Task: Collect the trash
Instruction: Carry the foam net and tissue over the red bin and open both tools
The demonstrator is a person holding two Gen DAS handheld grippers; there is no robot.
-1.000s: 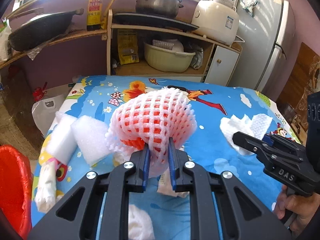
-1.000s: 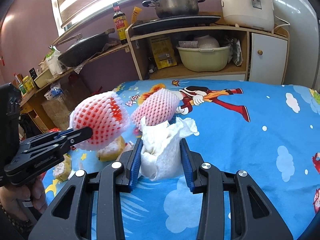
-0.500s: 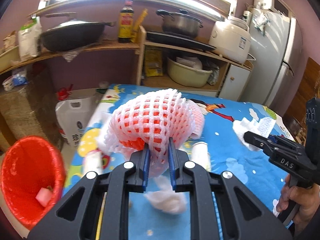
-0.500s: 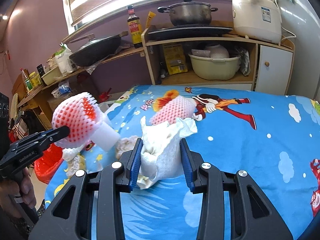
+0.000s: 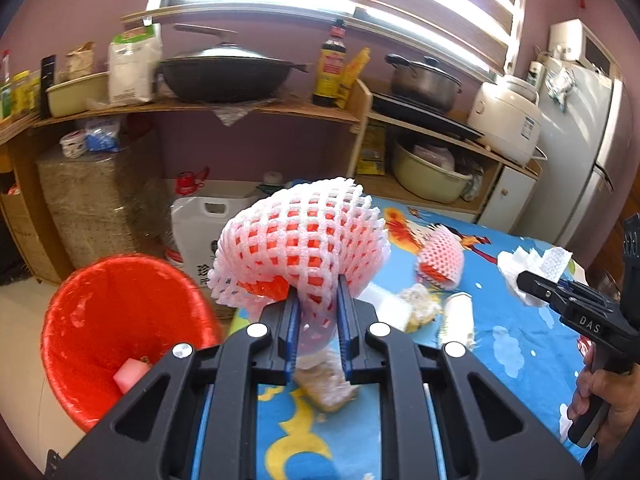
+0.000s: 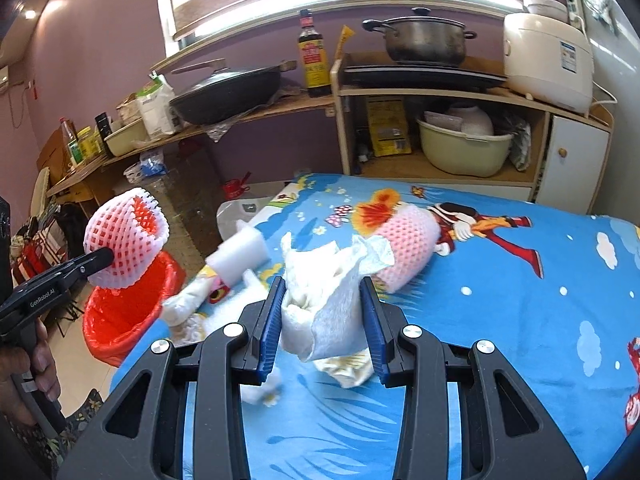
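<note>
Beside the table's left edge (image 6: 132, 364), the left gripper (image 5: 318, 312) pinches a foam fruit net (image 5: 304, 240) near the red bin (image 5: 120, 320), whose bottom is cut off; the right gripper (image 6: 322, 316) clamps crumpled tissue (image 6: 328, 296).

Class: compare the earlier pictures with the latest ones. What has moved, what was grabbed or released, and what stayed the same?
The left tongs carried the foam fruit net sideways off the table to above the red bin. The right tongs drifted the same way with the crumpled tissue. Nothing was grabbed or released. Both grips and the second net stayed unchanged.
</note>
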